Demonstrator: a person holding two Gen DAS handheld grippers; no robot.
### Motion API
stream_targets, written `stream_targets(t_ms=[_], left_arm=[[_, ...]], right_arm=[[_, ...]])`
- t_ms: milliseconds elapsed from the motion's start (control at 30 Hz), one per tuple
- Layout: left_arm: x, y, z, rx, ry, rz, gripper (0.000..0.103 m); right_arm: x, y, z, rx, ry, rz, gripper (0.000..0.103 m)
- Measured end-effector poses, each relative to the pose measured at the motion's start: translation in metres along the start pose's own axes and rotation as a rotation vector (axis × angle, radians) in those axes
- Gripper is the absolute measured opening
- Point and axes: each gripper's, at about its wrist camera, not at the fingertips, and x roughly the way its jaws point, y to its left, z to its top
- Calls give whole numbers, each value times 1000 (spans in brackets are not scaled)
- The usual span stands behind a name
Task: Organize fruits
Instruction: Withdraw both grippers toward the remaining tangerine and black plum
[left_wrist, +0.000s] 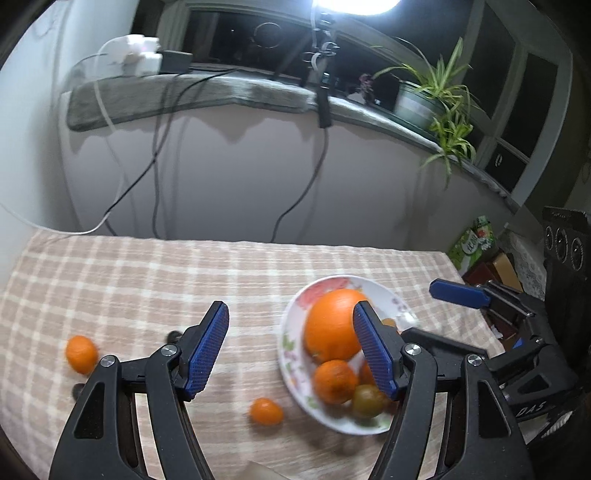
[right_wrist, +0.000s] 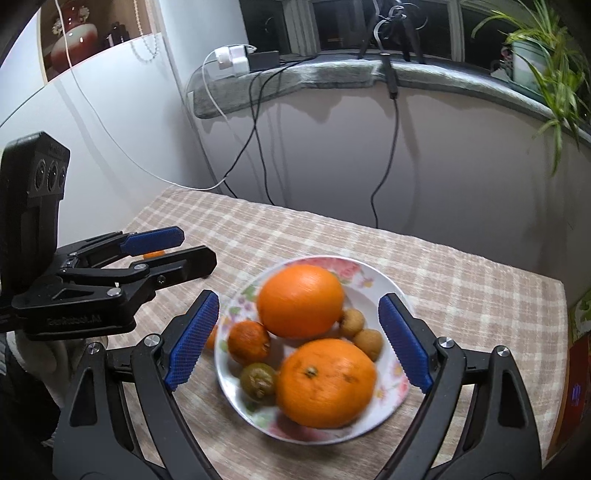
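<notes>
A white floral plate on the checked tablecloth holds two large oranges, a small mandarin, a greenish fruit and two small brown fruits. Two mandarins lie loose on the cloth in the left wrist view. My left gripper is open and empty, above the cloth just left of the plate. My right gripper is open and empty, its fingers either side of the plate.
The table stands against a wall with hanging cables. A sill above holds a potted plant and chargers. Boxes and a green carton sit off the table's right edge. Small dark objects lie on the cloth.
</notes>
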Motion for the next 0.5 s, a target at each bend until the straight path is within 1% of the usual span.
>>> stream_targets(t_ms=[233, 500], left_arm=[[-15, 45, -6, -72, -21, 41, 70], [-31, 91, -20, -116, -21, 110, 68]], right_arm=[[12, 32, 15, -44, 7, 48, 91], [39, 69, 26, -108, 49, 105, 91]])
